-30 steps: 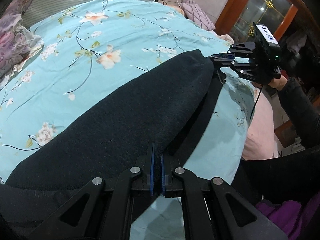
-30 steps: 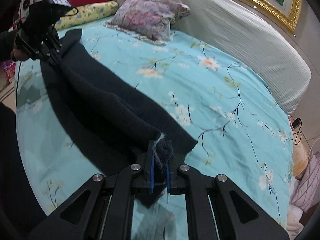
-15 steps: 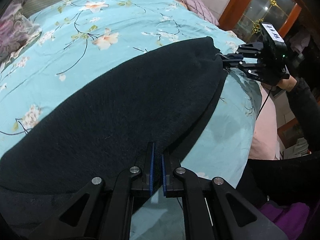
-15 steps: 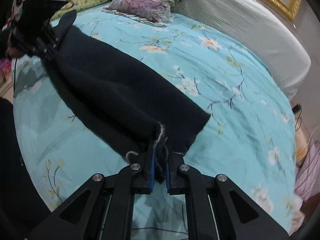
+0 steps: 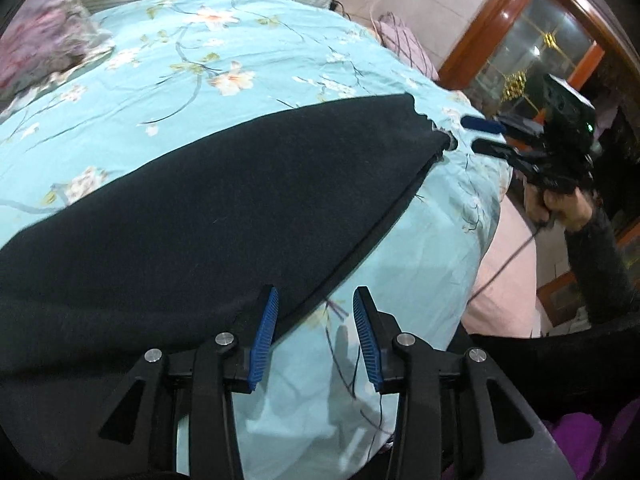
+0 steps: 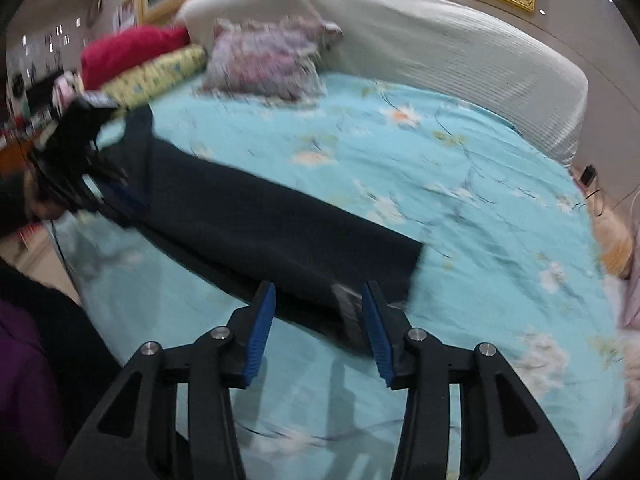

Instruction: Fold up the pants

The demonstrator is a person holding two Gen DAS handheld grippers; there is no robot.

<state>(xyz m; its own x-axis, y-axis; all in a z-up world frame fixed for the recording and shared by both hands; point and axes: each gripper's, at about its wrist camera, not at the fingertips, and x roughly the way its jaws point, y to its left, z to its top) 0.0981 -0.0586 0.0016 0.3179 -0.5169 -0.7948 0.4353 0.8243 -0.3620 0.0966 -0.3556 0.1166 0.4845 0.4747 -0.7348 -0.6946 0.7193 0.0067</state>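
The pants (image 5: 224, 208) lie flat as a long dark band across the near part of the bed (image 5: 168, 64), over the turquoise flowered sheet.

Left gripper (image 5: 314, 336): the jaws are opening and stand at a medium gap. In the left wrist view, the near edge of the pants runs just behind the left blue pad (image 5: 262, 340); only sheet shows between the pads, and neither presses on the cloth.

Right gripper (image 6: 318, 324): the jaws are opening, also at a medium gap. In the right wrist view, the near end of the pants (image 6: 280, 240) lies between the pads, with a grey hem corner just beside the right pad (image 6: 376, 330). The view is blurred, and contact there cannot be judged; no grip is evident.

In the left wrist view, the right gripper (image 5: 478, 136) sits at the far right, its tips apart from the pants corner. A hand (image 5: 560, 206) in a dark sleeve (image 5: 600, 256) holds it.

Pillows (image 6: 264, 60) lie at the far end of the bed, against the white headboard (image 6: 440, 40).
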